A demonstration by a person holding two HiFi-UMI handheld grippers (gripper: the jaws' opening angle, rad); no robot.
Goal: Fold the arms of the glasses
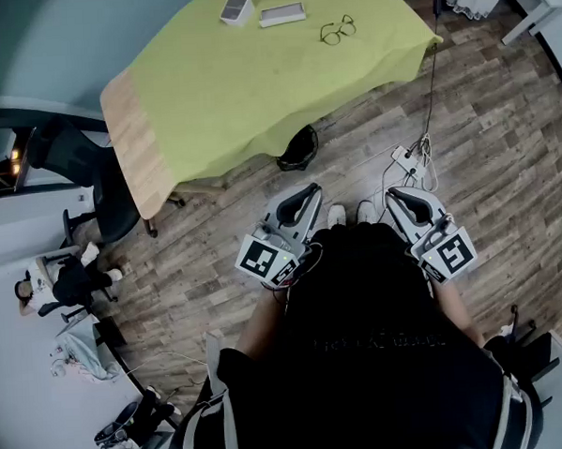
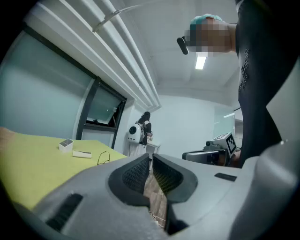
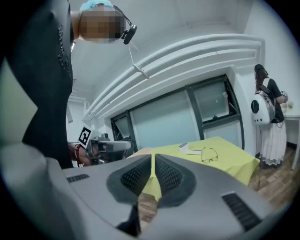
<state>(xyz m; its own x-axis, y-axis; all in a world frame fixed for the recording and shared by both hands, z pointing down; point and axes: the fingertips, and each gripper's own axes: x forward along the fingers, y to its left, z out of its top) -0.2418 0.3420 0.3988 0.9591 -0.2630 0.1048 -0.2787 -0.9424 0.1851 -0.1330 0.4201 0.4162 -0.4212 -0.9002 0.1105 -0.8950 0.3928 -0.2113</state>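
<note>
A pair of dark-rimmed glasses (image 1: 337,30) lies on the yellow-green tablecloth (image 1: 255,79), arms unfolded, near the table's far right side. The glasses (image 2: 103,158) show small in the left gripper view, and the glasses (image 3: 209,154) also appear in the right gripper view. My left gripper (image 1: 307,195) and right gripper (image 1: 397,199) are held close to my body, well short of the table, over the wood floor. Both are shut with nothing between the jaws.
A small white box (image 1: 236,7) and a flat white case (image 1: 281,14) lie on the cloth near the glasses. A black bin (image 1: 299,148) stands by the table's near edge. Cables and a power strip (image 1: 407,162) lie on the floor. A desk chair (image 1: 92,196) stands at left.
</note>
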